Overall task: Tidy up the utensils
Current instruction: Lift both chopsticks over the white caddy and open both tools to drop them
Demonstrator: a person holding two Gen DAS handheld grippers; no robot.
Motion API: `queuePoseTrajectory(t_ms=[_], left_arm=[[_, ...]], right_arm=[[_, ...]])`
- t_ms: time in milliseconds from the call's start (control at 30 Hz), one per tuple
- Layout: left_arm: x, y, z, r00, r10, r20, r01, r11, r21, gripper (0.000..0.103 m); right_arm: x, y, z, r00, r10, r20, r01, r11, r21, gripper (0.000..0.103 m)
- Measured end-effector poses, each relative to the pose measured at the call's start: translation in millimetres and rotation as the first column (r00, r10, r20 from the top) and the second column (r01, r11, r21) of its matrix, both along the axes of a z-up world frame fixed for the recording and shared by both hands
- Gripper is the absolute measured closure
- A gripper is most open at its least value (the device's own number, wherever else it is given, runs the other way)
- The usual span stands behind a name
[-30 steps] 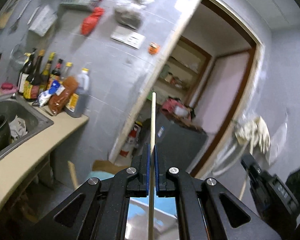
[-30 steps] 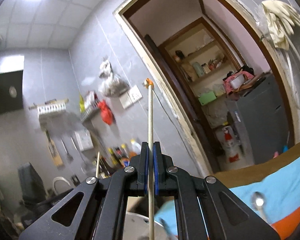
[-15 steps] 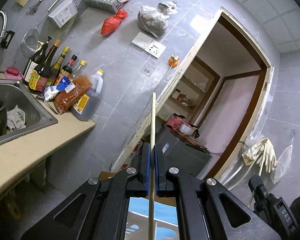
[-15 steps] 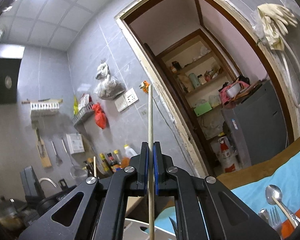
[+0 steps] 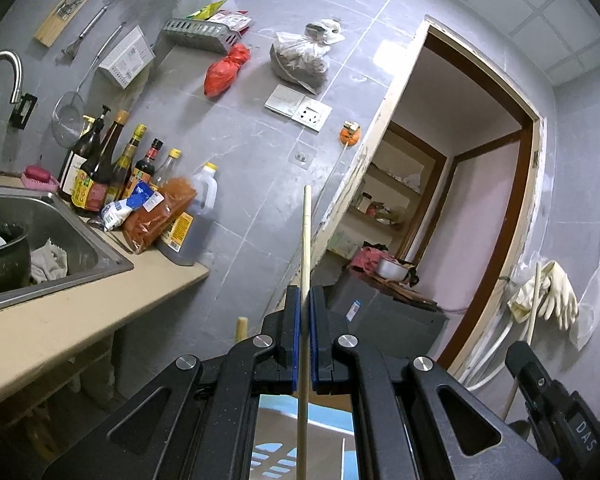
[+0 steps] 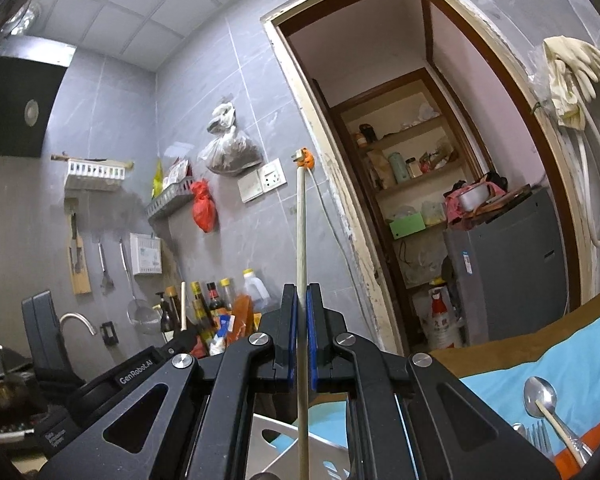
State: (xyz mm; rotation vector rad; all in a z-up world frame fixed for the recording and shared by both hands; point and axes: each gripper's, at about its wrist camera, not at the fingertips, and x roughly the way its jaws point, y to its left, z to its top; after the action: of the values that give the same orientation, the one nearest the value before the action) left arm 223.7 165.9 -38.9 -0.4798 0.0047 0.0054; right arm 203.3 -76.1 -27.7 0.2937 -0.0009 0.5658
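My left gripper (image 5: 304, 320) is shut on a pale wooden chopstick (image 5: 305, 240) that stands upright between its blue pads. Likewise upright is a second chopstick (image 6: 301, 236), with my right gripper (image 6: 302, 320) shut on it. Both grippers point level toward the tiled wall. Under the right gripper, a white slotted utensil holder (image 6: 284, 440) stands on a blue cloth (image 6: 572, 352). At the lower right of the right wrist view lie a metal spoon (image 6: 540, 390), a fork (image 6: 538, 434) and another chopstick (image 6: 556, 424). The holder's inside is mostly hidden by the grippers.
A counter (image 5: 60, 320) with a steel sink (image 5: 80, 248), a dark pot and several bottles (image 5: 112, 172) lies to the left. Bags and racks hang on the tiled wall. An open doorway (image 6: 420, 200) leads to shelves and a grey fridge (image 6: 508, 264). Gloves (image 6: 572, 76) hang right.
Both grippers have sunk with their chopsticks still clamped. In the right wrist view the spoon, fork and blue cloth have come further into sight at the lower right.
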Motion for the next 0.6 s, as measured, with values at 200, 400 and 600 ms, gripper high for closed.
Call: queuePoseTrajectory(t_ms=[200, 400, 600], left_arm=[[3.2, -8.7, -7.2, 1.000, 0.006, -0.020, -0.005, 0.999, 0.046, 0.101], [2.6, -12.2, -13.4, 0.999, 0.002, -0.053, 0.002, 0.998, 0.070, 0.101], [-1.6, -11.2, -14.4, 0.996, -0.020, -0.083, 0.026, 0.997, 0.069, 0.101]], right_arm=[[1.2, -2.6, -3.3, 1.000, -0.007, -0.012, 0.007, 1.000, -0.003, 0.100], [0.9, -1.5, -4.9, 1.000, -0.006, -0.031, 0.005, 1.000, -0.025, 0.097], [1.4, 1.2, -3.1, 0.999, 0.001, -0.044, -0.003, 0.999, -0.053, 0.096]])
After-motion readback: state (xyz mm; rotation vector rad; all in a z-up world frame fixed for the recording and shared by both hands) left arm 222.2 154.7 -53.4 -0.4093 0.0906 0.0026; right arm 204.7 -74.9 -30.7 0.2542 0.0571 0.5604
